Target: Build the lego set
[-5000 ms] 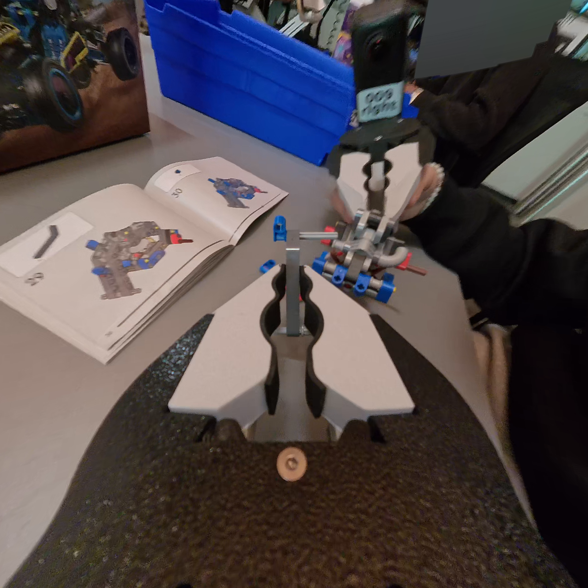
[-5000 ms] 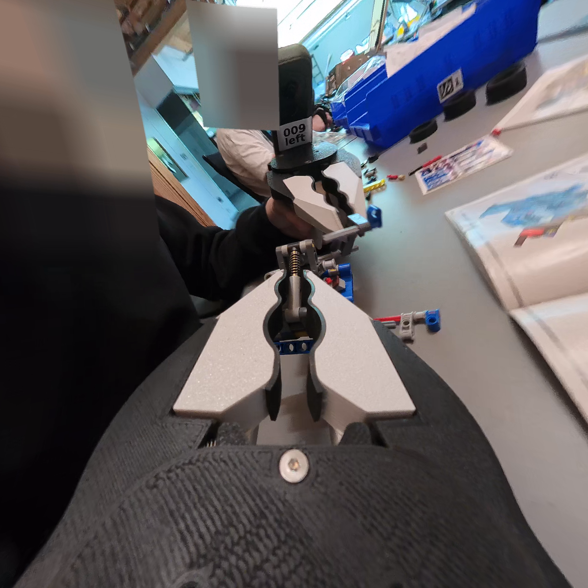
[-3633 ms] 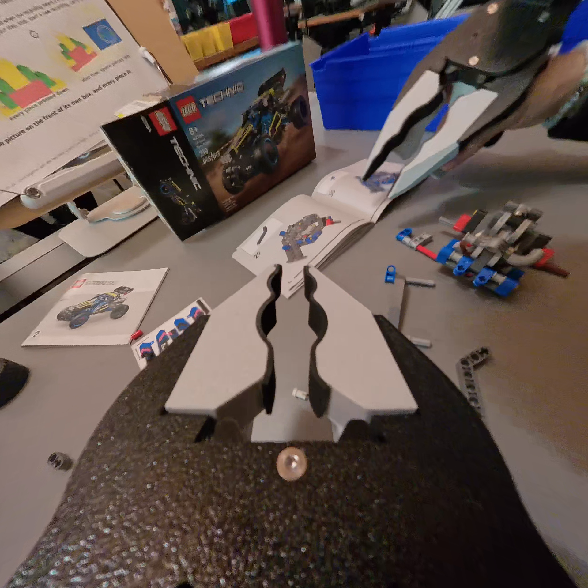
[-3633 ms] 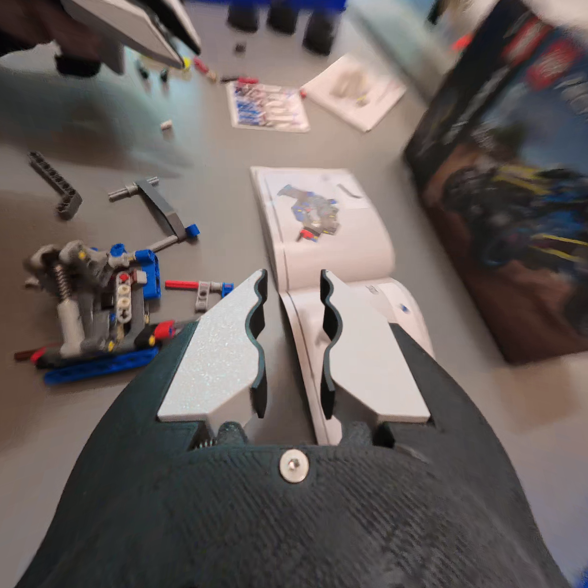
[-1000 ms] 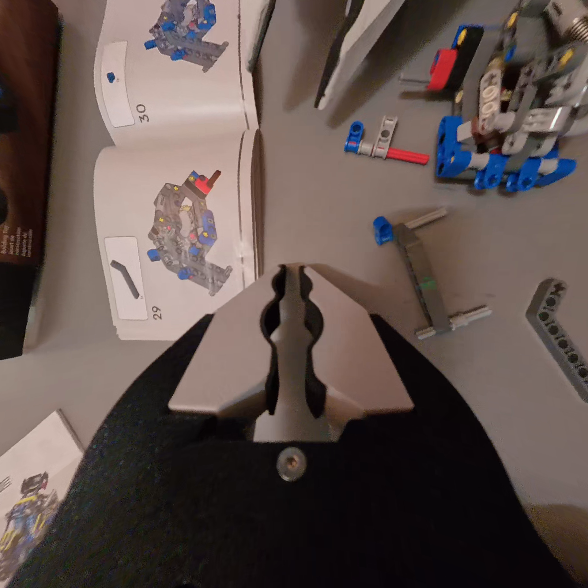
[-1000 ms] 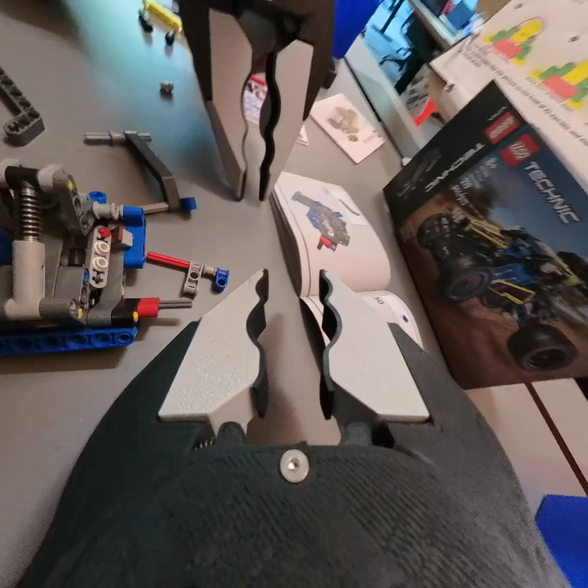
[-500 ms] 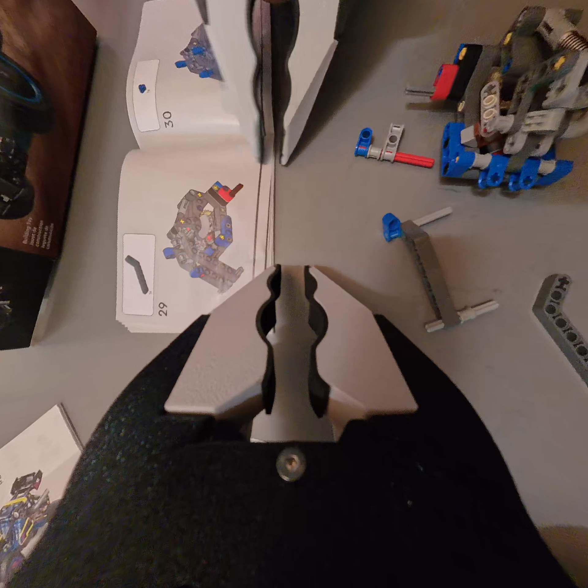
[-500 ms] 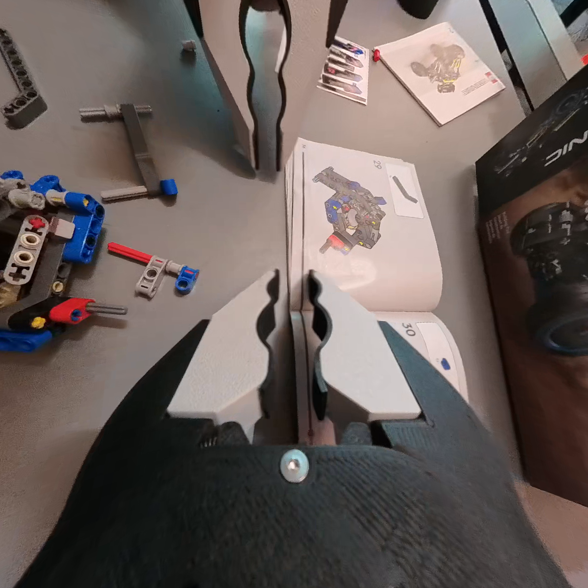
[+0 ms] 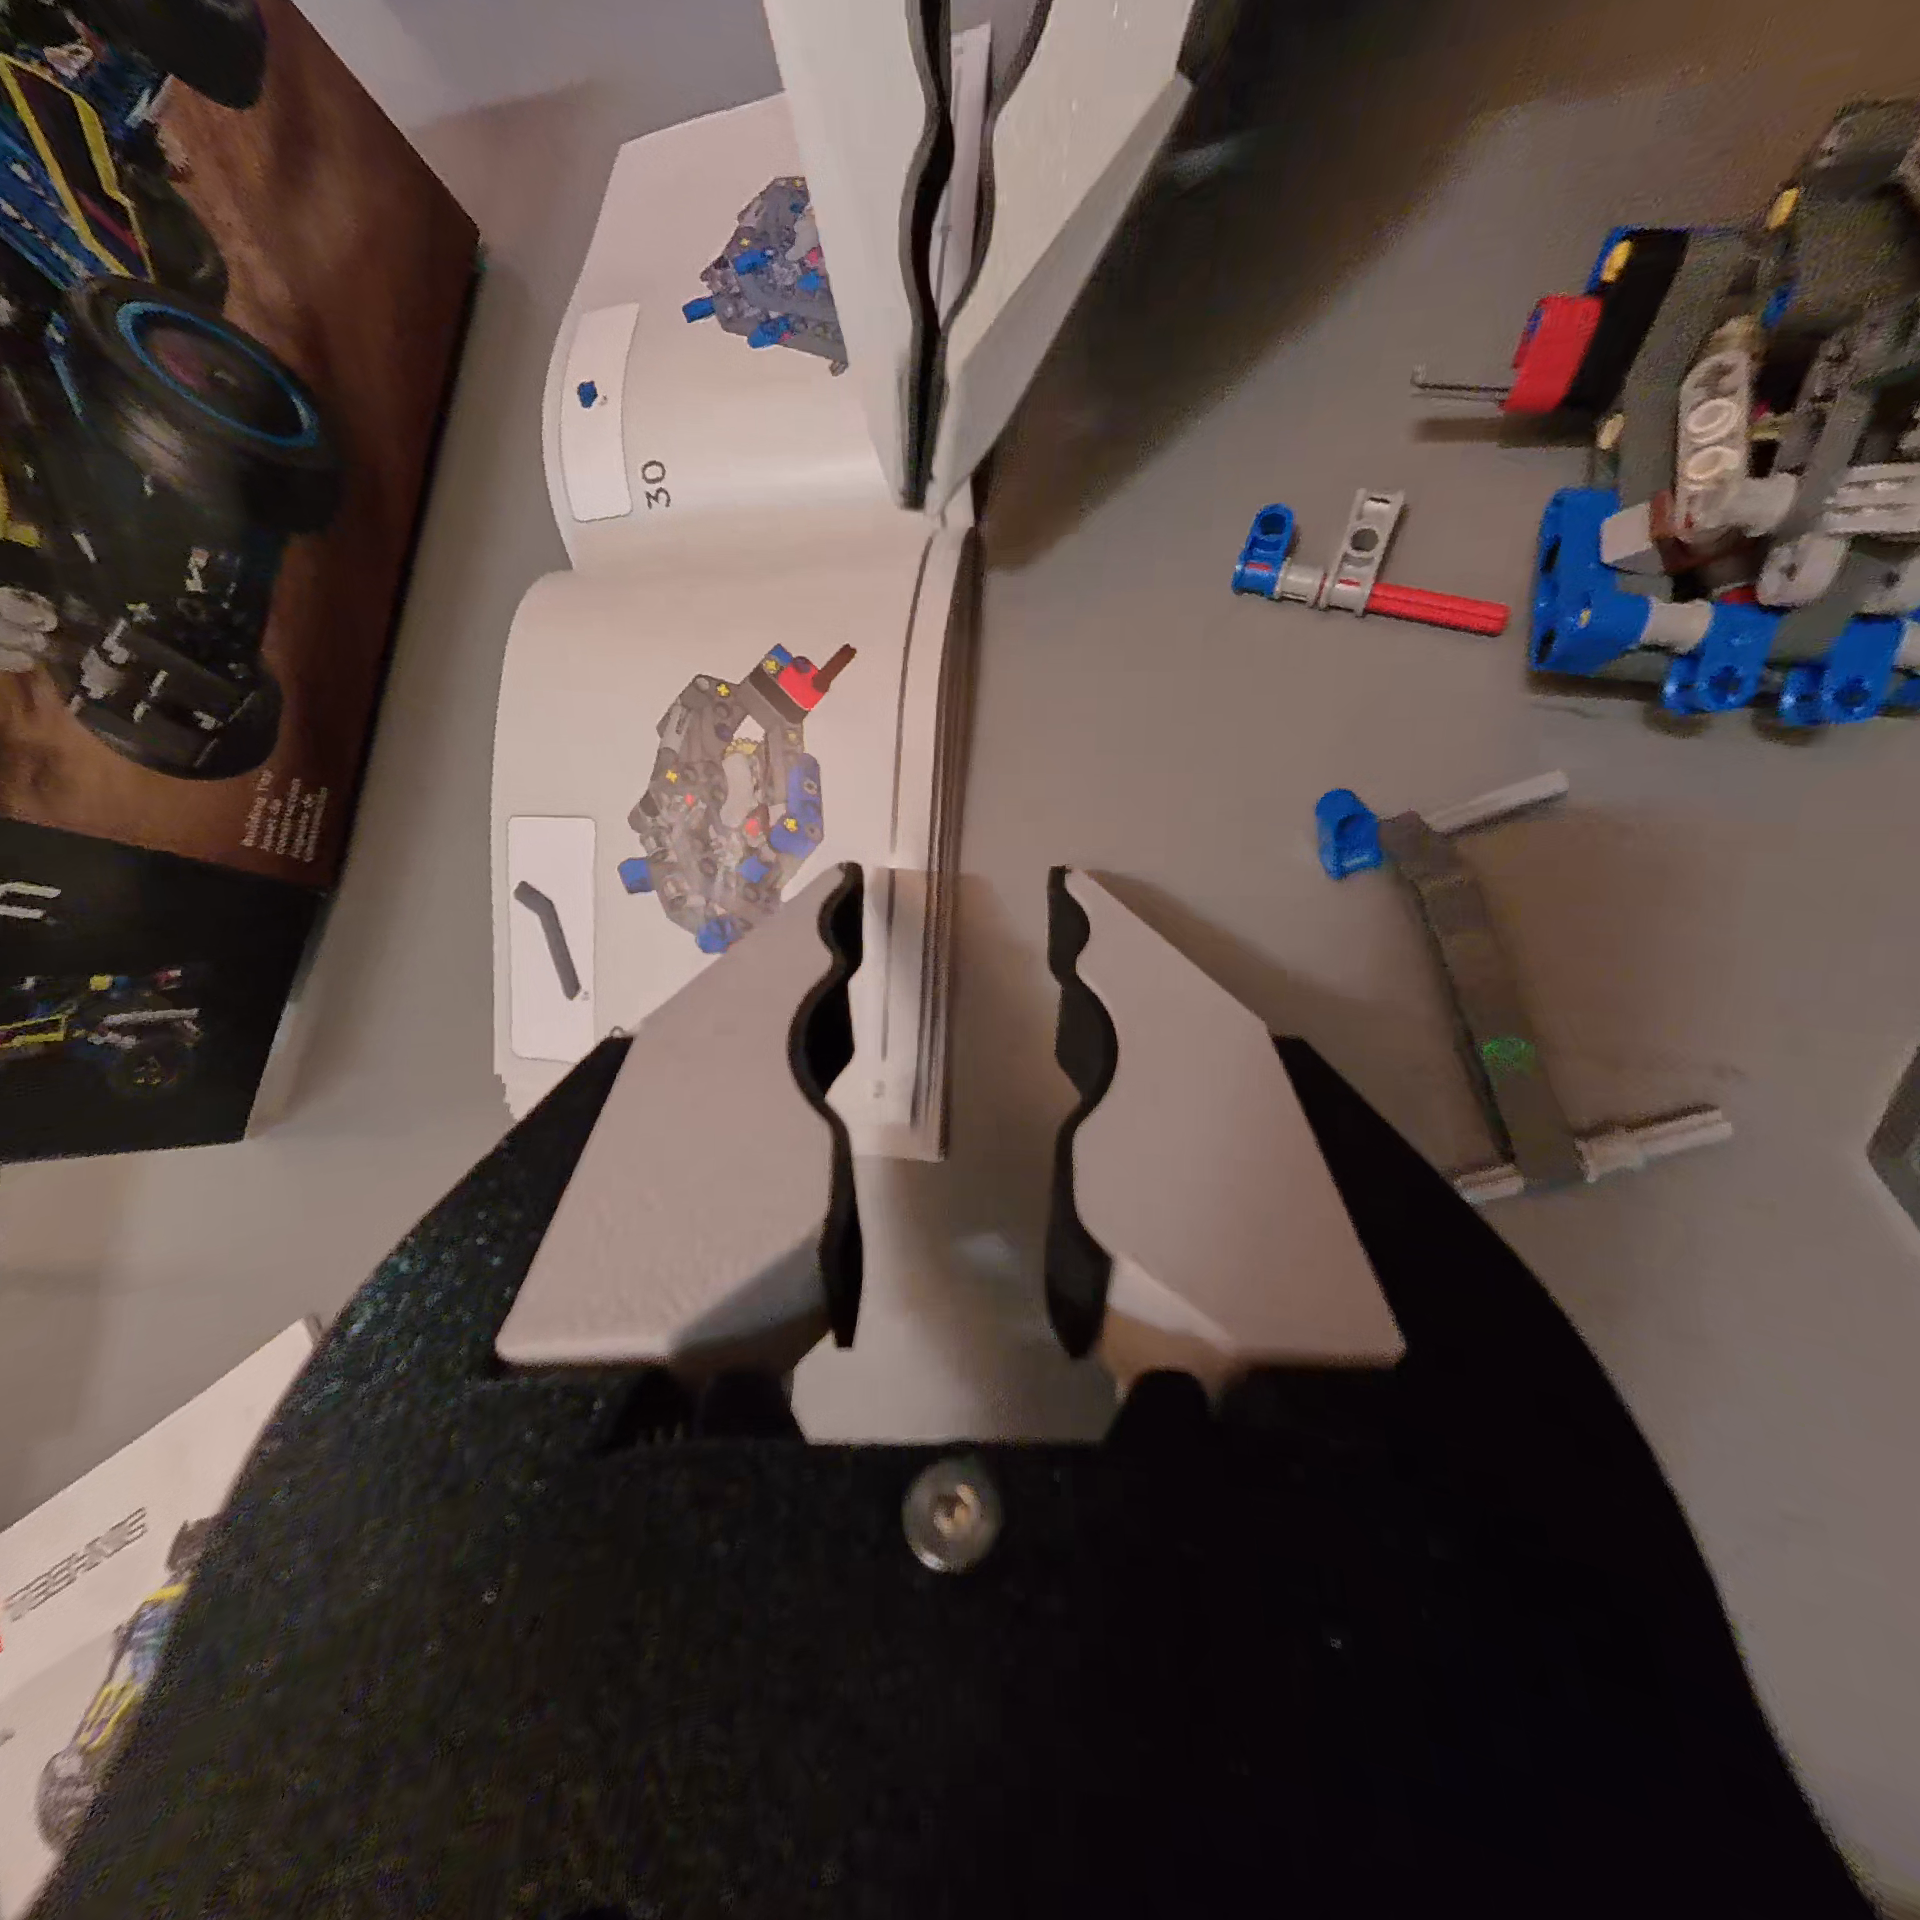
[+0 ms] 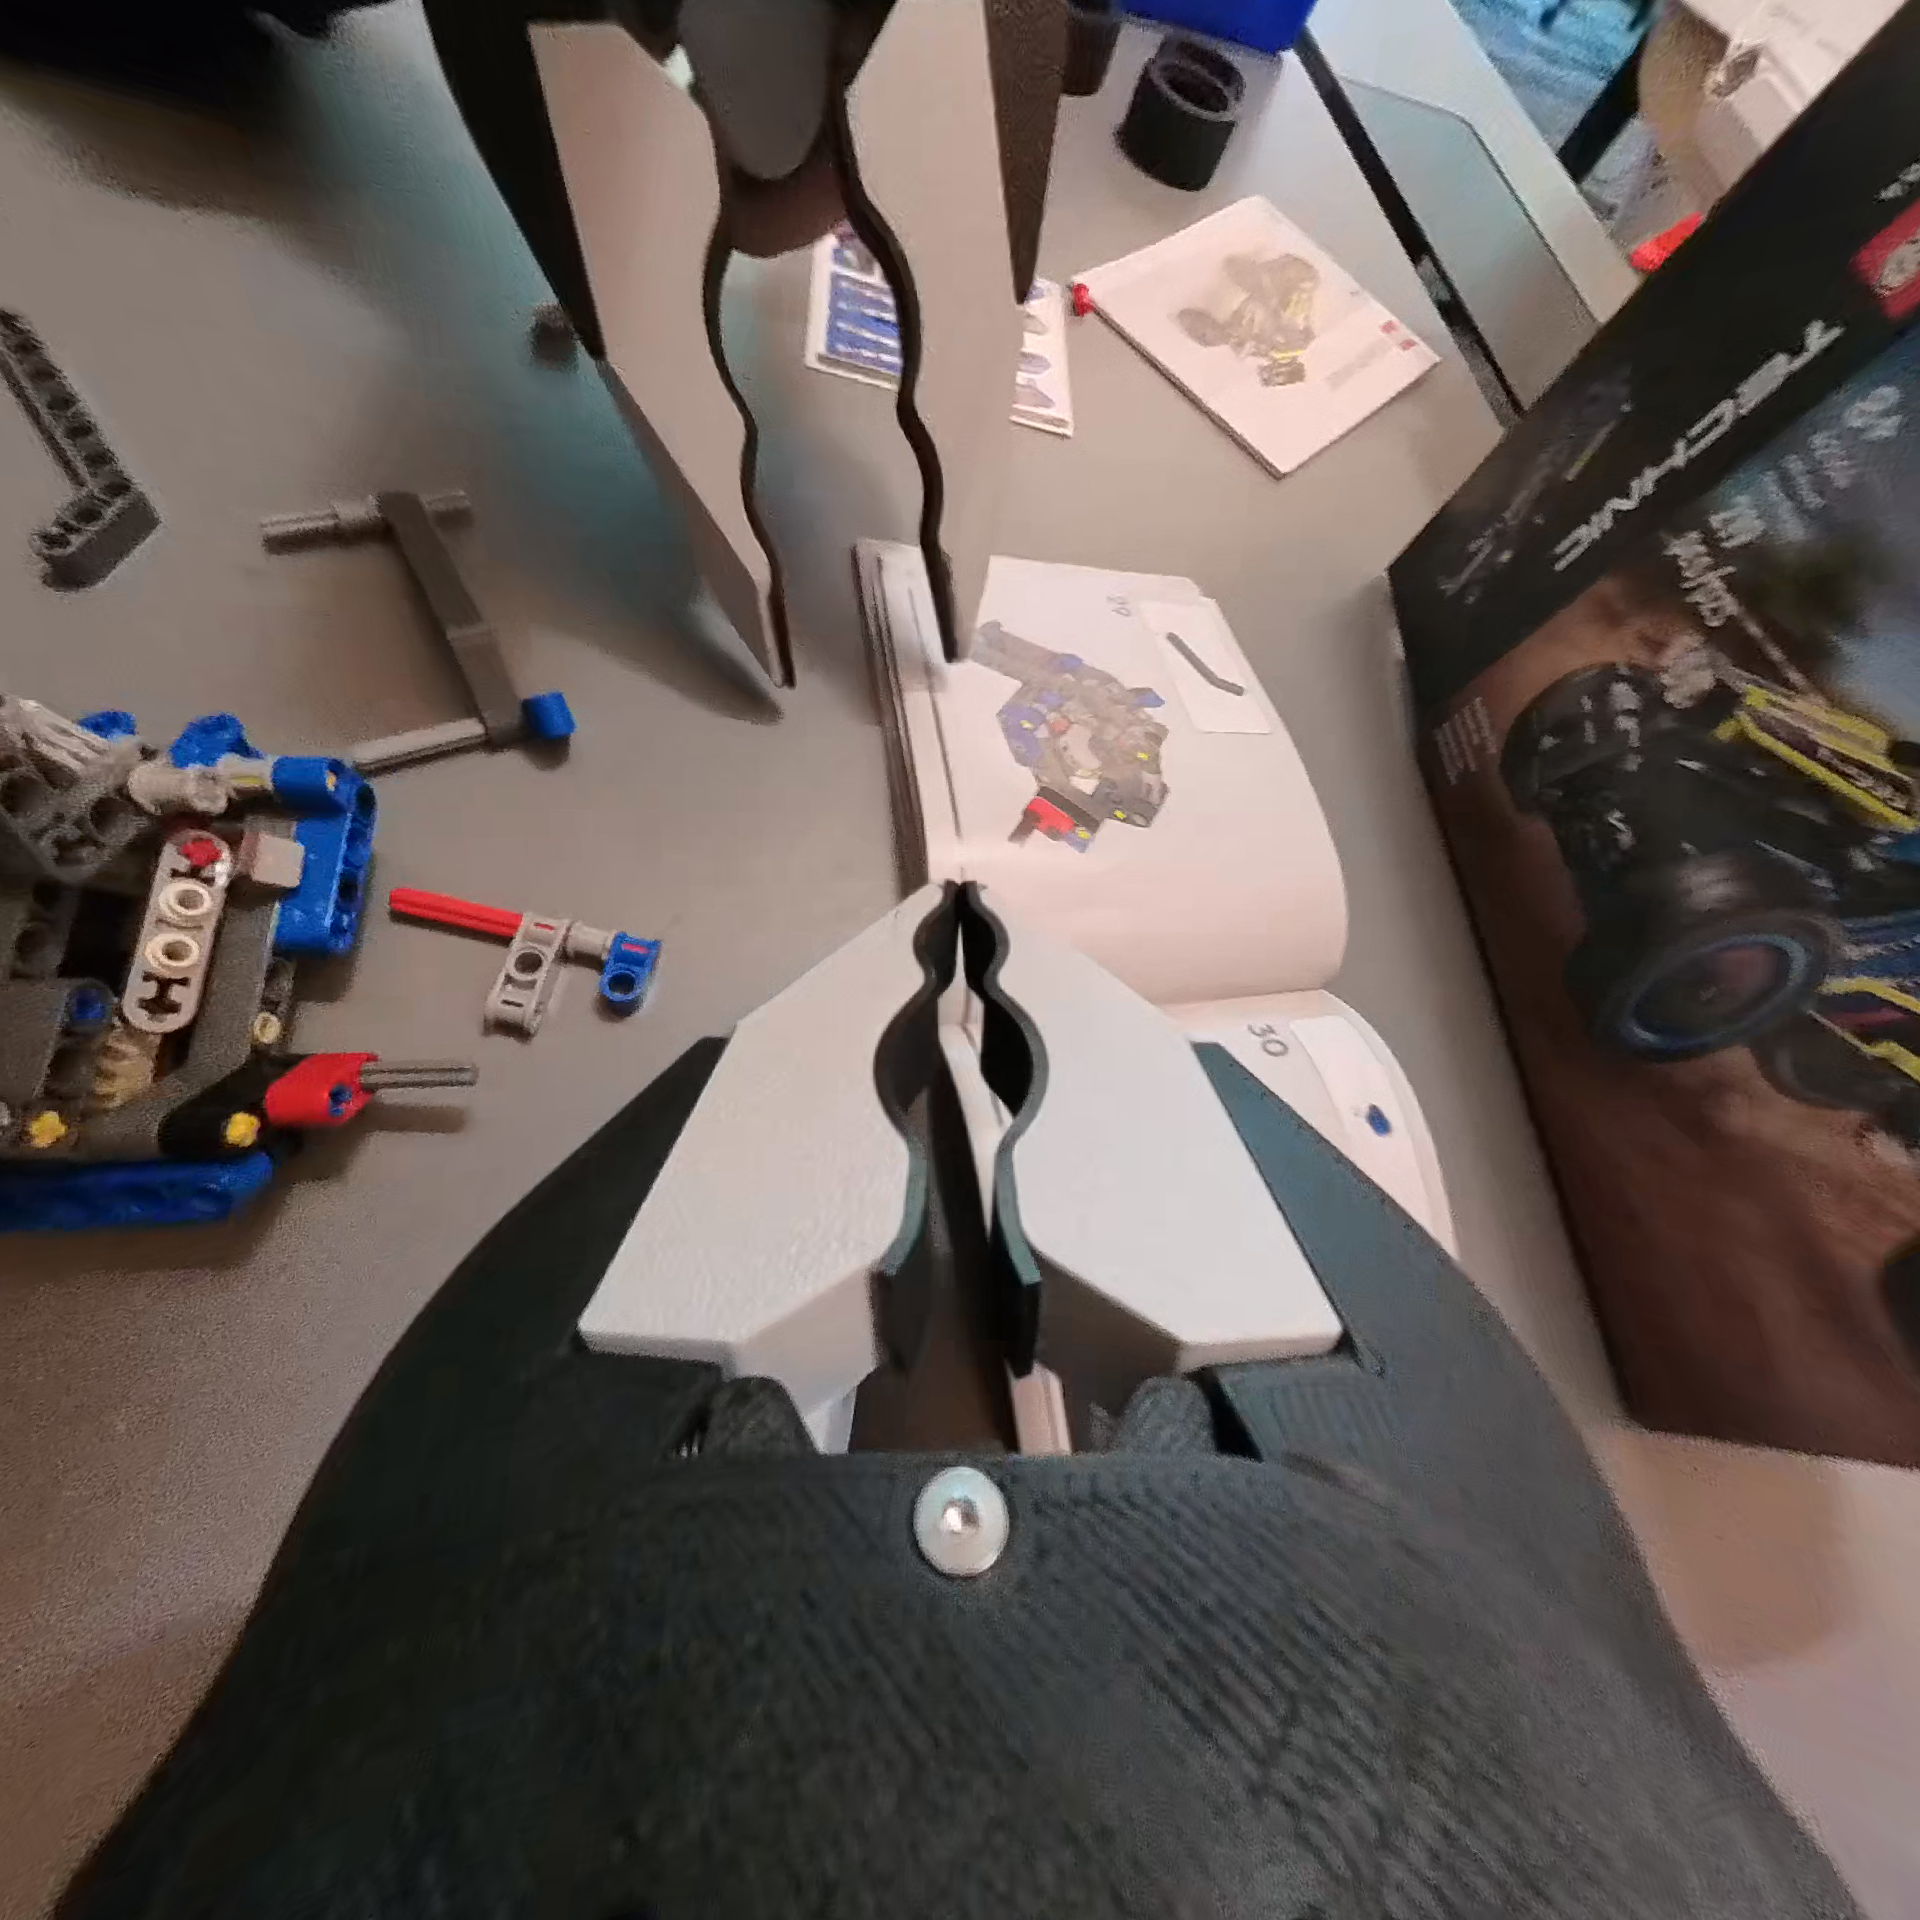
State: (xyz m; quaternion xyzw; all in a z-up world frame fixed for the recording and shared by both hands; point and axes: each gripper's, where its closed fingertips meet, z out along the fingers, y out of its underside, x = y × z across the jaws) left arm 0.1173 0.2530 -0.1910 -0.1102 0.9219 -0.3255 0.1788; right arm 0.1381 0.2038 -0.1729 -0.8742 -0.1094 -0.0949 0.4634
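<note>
The right gripper (image 10: 956,894) has its jaws pinched on a page edge of the open instruction booklet (image 10: 1132,831), the sheet running back between them. The left gripper (image 9: 951,883) stands with its jaws released, straddling the booklet's page stack at its near corner without clamping it. Seen from the right wrist, the left gripper's jaw tips come down just ahead of the right jaws, one on the worktop (image 10: 675,831), one on the booklet. Left of the right jaws lie three loose builds: a red axle with grey and blue connectors (image 10: 530,951), a dark grey beam on two axles (image 10: 447,613), and the partly built lego chassis (image 10: 156,935) at the frame edge. Farther left is one bent dark beam (image 10: 73,468). Bare worktop separates these pieces. Right of the jaws stands the set's box (image 10: 1683,831), close against the booklet. Beyond lie a sticker sheet (image 10: 862,322), a second booklet (image 10: 1268,332) and one black tyre (image 10: 1179,114).
</note>
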